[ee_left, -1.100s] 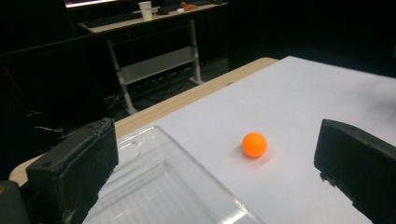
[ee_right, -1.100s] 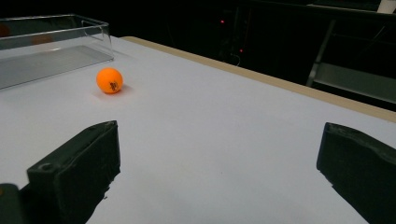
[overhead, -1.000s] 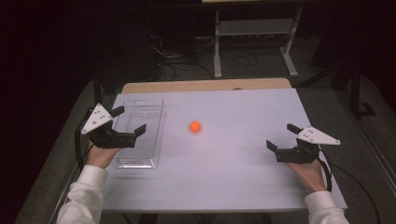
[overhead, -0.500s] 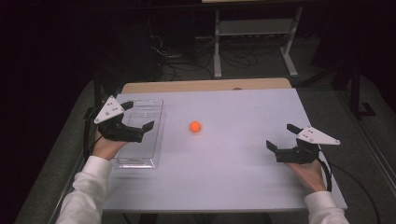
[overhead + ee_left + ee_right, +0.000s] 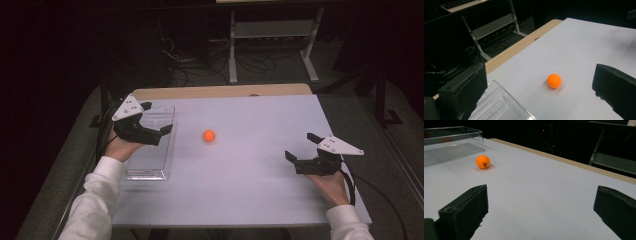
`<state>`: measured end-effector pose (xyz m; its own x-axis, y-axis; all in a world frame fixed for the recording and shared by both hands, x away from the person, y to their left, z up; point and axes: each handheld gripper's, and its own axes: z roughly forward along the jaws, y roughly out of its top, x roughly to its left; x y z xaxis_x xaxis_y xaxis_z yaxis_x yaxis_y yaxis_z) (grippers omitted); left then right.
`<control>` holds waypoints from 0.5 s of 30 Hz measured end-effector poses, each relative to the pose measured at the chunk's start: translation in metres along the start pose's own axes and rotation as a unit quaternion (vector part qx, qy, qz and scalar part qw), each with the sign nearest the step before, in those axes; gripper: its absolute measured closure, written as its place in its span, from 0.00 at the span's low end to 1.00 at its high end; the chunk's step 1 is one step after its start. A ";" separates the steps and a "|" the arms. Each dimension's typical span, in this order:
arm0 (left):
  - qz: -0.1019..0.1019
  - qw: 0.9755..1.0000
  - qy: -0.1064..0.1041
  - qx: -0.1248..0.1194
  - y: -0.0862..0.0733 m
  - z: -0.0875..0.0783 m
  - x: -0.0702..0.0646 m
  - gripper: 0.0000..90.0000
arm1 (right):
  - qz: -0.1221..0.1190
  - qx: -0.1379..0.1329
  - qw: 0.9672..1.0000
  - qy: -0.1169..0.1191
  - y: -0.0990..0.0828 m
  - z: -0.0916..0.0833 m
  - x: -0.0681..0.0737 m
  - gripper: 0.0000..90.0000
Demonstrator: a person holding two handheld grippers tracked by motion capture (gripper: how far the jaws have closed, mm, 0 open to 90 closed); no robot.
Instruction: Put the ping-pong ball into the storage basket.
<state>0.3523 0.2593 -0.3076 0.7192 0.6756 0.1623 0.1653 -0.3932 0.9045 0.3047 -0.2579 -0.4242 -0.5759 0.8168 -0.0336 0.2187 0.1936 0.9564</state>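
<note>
An orange ball (image 5: 209,135) lies alone near the middle of the white table (image 5: 240,195); it also shows as the orange ball (image 5: 554,81) and the orange ball (image 5: 483,161). A clear plastic tray (image 5: 150,162) stands at the table's left. My left gripper (image 5: 156,119) hovers open over the tray's far part, its jaws pointing toward the ball. My right gripper (image 5: 302,147) rests open at the table's right side, well apart from the ball. Nothing is between either pair of jaws.
The clear tray (image 5: 451,143) sits just beyond the ball in the right gripper view. A wooden strip (image 5: 220,91) edges the table's far side. Beyond it stand a metal shelf frame (image 5: 272,35) and cables on the dark floor.
My left gripper has moved forward and to the right over the tray, closer to the ball. The right gripper and the ball have stayed put.
</note>
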 end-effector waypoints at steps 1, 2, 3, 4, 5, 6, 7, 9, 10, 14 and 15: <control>0.000 1.000 0.000 0.000 0.000 0.000 0.000 0.00 | 0.000 0.000 1.000 0.000 0.000 0.000 0.000 0.00; 0.001 1.000 -0.003 0.005 0.001 0.003 0.000 0.00 | 0.000 0.000 1.000 0.000 0.000 0.000 0.000 0.00; 0.001 1.000 -0.003 0.005 0.001 0.003 0.000 0.00 | 0.000 0.000 1.000 0.000 0.000 0.000 0.000 0.00; 0.001 1.000 -0.004 0.008 0.002 0.005 0.000 0.00 | 0.000 -0.001 1.000 0.000 0.000 0.000 0.000 0.00; 0.002 1.000 -0.004 0.013 0.002 0.006 0.000 0.00 | 0.001 -0.001 1.000 0.000 0.000 0.000 0.000 0.00; 0.000 1.000 -0.005 0.015 0.003 0.008 0.000 0.00 | 0.001 -0.001 1.000 0.000 0.000 0.000 0.000 0.00; 0.003 1.000 -0.007 0.018 0.003 0.009 0.000 0.00 | 0.001 -0.001 1.000 0.000 0.000 0.000 0.000 0.00; 0.003 1.000 -0.010 0.021 0.004 0.012 -0.001 0.00 | 0.001 0.000 1.000 0.000 0.000 0.000 0.000 0.00; 0.004 1.000 -0.011 0.022 0.005 0.013 -0.001 0.00 | 0.001 0.000 1.000 0.000 0.000 0.000 0.000 0.00; 0.015 0.999 -0.024 0.037 0.007 0.023 -0.003 0.00 | 0.001 0.001 1.000 0.000 -0.001 0.000 0.000 0.00; 0.015 0.999 -0.024 0.037 0.007 0.023 -0.003 0.00 | 0.001 0.001 1.000 0.000 -0.001 0.000 0.000 0.00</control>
<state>0.3666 0.2401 -0.3104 0.7563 0.6325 0.1676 0.1917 -0.4591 0.8675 0.3049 -0.2580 -0.4249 -0.5761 0.8168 -0.0311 0.2220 0.1930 0.9558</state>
